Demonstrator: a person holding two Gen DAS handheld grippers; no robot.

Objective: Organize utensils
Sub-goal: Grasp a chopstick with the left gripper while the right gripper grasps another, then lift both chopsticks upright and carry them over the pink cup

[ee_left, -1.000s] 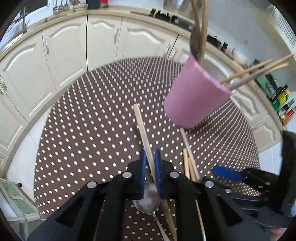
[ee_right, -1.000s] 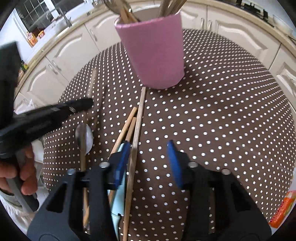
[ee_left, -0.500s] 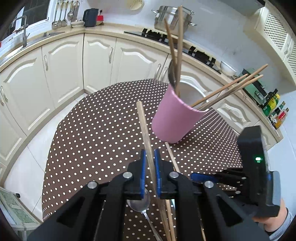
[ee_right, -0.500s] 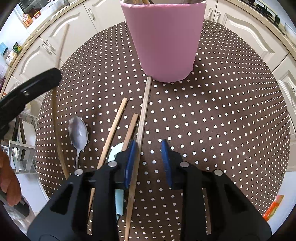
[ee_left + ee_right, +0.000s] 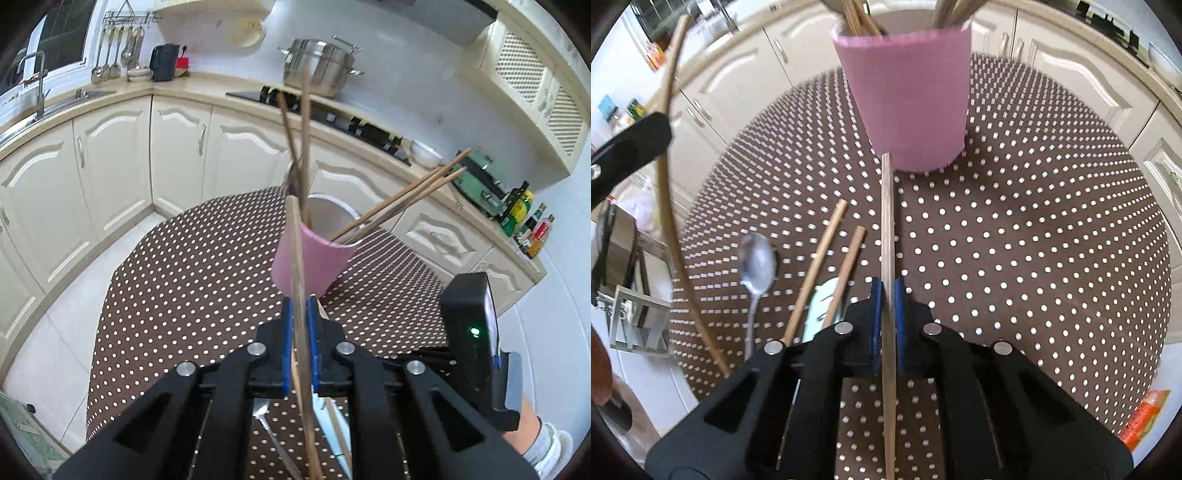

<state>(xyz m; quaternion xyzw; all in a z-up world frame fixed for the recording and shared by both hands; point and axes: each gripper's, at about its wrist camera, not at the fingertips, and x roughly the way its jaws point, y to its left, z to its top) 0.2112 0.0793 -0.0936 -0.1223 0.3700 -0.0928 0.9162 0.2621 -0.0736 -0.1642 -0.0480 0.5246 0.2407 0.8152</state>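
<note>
Holding one chopstick [image 5: 297,258] each: left gripper [image 5: 300,347] has its stick lifted short of the cup [image 5: 908,99]; right gripper [image 5: 887,328] has just closed on another lying before it. Left of that stick: spoon [image 5: 757,262], two more chopsticks [image 5: 816,266]. Cup already holds several sticks. Roughly half done.

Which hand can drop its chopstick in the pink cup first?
Probably the left gripper: its chopstick is lifted, tip near the pink cup rim. The right gripper has just closed on its own.
</note>
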